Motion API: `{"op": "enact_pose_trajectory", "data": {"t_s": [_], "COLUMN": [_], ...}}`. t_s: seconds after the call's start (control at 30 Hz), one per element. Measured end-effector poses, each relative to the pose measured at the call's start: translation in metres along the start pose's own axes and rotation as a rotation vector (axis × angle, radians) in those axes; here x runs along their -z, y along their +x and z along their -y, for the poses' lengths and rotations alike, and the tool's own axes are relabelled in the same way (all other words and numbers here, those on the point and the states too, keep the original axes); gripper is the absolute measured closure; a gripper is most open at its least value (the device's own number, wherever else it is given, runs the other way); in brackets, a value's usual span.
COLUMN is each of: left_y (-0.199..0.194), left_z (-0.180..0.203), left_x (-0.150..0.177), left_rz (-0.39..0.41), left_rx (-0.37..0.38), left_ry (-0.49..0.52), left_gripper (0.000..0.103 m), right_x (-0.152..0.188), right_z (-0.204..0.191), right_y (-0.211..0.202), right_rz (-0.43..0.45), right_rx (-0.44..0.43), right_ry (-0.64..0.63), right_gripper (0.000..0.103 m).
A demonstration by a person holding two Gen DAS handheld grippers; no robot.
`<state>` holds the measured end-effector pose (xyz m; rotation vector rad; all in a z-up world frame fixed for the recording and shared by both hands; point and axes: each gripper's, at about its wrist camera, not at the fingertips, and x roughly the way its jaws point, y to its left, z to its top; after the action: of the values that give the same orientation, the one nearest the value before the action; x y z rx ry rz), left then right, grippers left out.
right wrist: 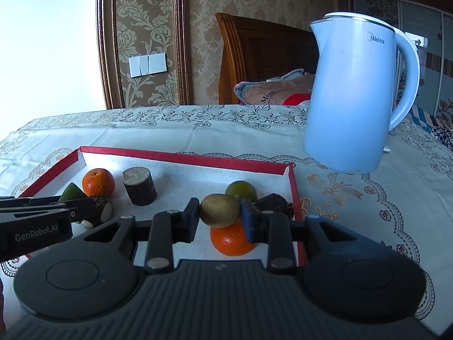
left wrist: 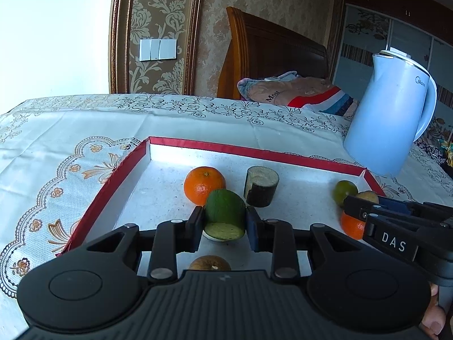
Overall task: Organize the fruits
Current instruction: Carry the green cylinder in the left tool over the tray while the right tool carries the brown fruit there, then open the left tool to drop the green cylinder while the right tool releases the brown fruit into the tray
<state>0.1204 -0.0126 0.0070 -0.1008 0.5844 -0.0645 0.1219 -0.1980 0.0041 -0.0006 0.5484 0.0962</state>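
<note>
A shallow red-rimmed tray (left wrist: 254, 151) (right wrist: 184, 157) holds the fruit. My left gripper (left wrist: 225, 218) is shut on a green cut piece (left wrist: 223, 208) with a pale seeded face, just in front of an orange (left wrist: 203, 185) and a dark cut cylinder (left wrist: 262, 185). My right gripper (right wrist: 220, 208) is shut on a brownish-green kiwi (right wrist: 219, 214), held over a second orange (right wrist: 232, 240) near the tray's right wall. A green citrus (right wrist: 240, 189) and a dark wrinkled piece (right wrist: 274, 202) lie behind it. The left gripper (right wrist: 85, 205) enters the right wrist view from the left.
A tall pale-blue kettle (left wrist: 390, 113) (right wrist: 351, 93) stands on the patterned tablecloth just past the tray's far right corner. A brown fruit (left wrist: 209, 263) lies under my left gripper. A brown piece with a pale cut face (right wrist: 103, 209) sits beside the left fingers. A bed headboard is behind the table.
</note>
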Motion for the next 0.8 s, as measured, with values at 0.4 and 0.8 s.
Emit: {"op": "enact_pose_trajectory", "data": {"t_s": [0.4, 0.8], "left_y": [-0.001, -0.01], "left_z": [-0.001, 0.0], "left_x": [0.001, 0.004], "left_rz": [0.006, 0.053], "left_rx": [-0.01, -0.014], "left_ry": [-0.002, 0.008], "left_gripper": [0.062, 0.039], "right_x": [0.002, 0.003], "right_z": [-0.001, -0.001], "right_y": [-0.002, -0.011], "right_rz": [0.01, 0.038], "right_rx": [0.007, 0.012], "right_ry": [-0.003, -0.006], "right_gripper": [0.058, 0.046]}}
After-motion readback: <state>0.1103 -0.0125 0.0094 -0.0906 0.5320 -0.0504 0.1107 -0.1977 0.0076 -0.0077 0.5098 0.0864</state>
